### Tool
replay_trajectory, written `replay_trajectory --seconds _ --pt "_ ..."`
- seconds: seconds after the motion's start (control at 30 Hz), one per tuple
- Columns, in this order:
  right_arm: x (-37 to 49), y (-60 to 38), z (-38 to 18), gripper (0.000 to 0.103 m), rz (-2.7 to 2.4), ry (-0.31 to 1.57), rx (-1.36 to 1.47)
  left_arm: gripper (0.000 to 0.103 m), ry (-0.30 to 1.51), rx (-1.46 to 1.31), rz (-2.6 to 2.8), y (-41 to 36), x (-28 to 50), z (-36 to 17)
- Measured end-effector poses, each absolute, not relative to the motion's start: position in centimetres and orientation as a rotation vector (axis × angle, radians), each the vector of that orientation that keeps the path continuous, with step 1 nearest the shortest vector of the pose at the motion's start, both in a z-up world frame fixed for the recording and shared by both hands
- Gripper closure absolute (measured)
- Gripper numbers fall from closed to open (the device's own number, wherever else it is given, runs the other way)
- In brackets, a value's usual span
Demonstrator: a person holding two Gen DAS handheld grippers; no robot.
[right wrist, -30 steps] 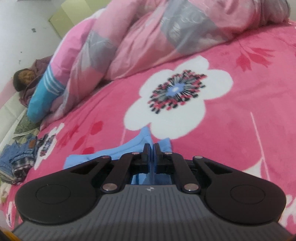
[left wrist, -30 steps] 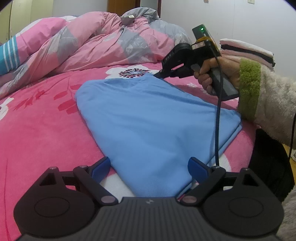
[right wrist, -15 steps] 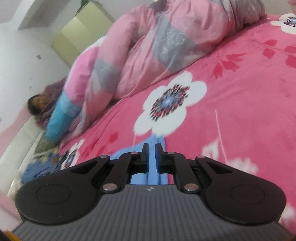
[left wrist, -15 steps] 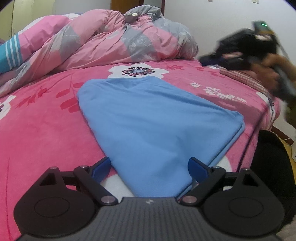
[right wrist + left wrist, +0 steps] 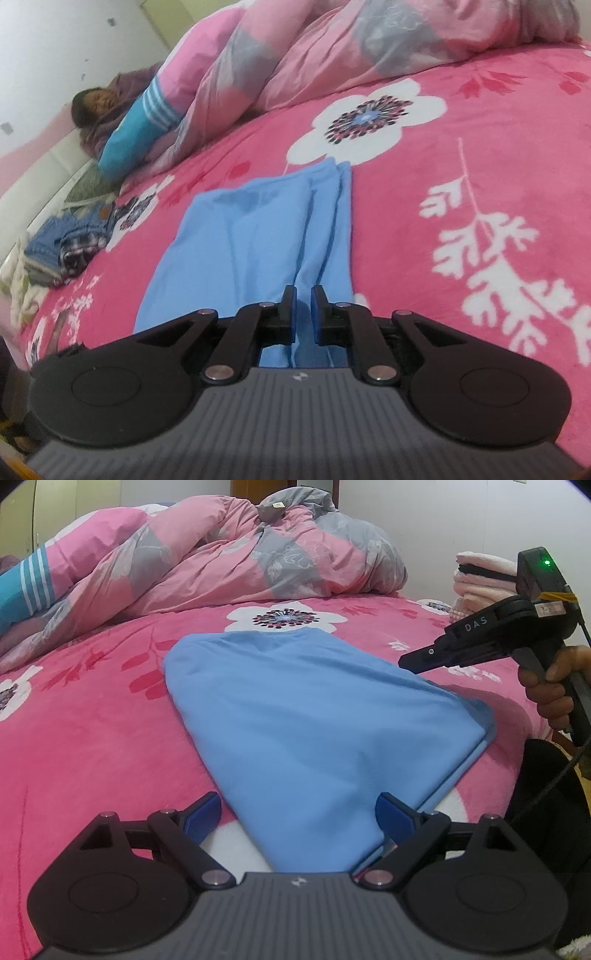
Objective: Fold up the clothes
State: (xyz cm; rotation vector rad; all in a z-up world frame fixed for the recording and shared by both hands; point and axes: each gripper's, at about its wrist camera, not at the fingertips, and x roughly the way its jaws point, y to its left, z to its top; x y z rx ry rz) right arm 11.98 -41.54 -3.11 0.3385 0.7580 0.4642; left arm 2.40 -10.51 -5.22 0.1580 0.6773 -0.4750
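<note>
A light blue garment lies folded flat on the pink flowered bed cover. My left gripper stands wide open at its near end, one blue pad on each side of the cloth and neither pressing it. In the left wrist view my right gripper hovers over the garment's right edge, held by a hand. In the right wrist view the garment stretches away in long folds below my right gripper. Its jaws stand a narrow gap apart with nothing between them.
A crumpled pink and grey duvet fills the back of the bed. A stack of folded clothes stands at the far right. A pile of denim and checked clothes sits at the left edge, and a person lies beyond it.
The right gripper let go of the garment's far end, swung away to the right, and now hovers by its right edge with jaws slightly parted. The left gripper has not moved.
</note>
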Motion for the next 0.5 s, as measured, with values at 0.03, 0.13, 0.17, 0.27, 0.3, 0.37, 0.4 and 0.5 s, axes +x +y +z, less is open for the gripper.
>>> replay_trajectory --seconds 0.03,0.13,0.17,0.27,0.3,0.37,0.4,0.5 --pt "12.0 -41.5 -3.1 0.094 0.472 0.754 0.331 0.011 0.678 0.159 -0.474 -10.5 2.4 -5.2" --pt "12.1 -41.3 -3.1 0.094 0.486 0.748 0.313 0.011 0.679 0.162 -0.473 -10.6 2.4 -5.2" --pt "12.1 -41.3 -3.1 0.094 0.487 0.750 0.308 0.011 0.679 0.164 -0.473 -10.6 2.4 -5.2" --pt "12.5 -41.2 -3.5 0.092 0.486 0.766 0.303 0.011 0.679 0.167 -0.473 -10.6 2.5 -5.2" --pt "12.6 -41.2 -3.6 0.092 0.489 0.768 0.303 0.010 0.678 0.168 -0.472 -10.6 2.5 -5.3" --pt "12.6 -41.1 -3.8 0.092 0.494 0.768 0.301 0.010 0.677 0.166 -0.471 -10.6 2.5 -5.3" --pt "12.6 -41.1 -3.9 0.091 0.495 0.766 0.300 0.010 0.676 0.165 -0.470 -10.6 2.5 -5.3" --pt "12.3 -41.2 -4.1 0.097 0.488 0.759 0.306 0.010 0.676 0.165 -0.470 -10.6 2.6 -5.4"
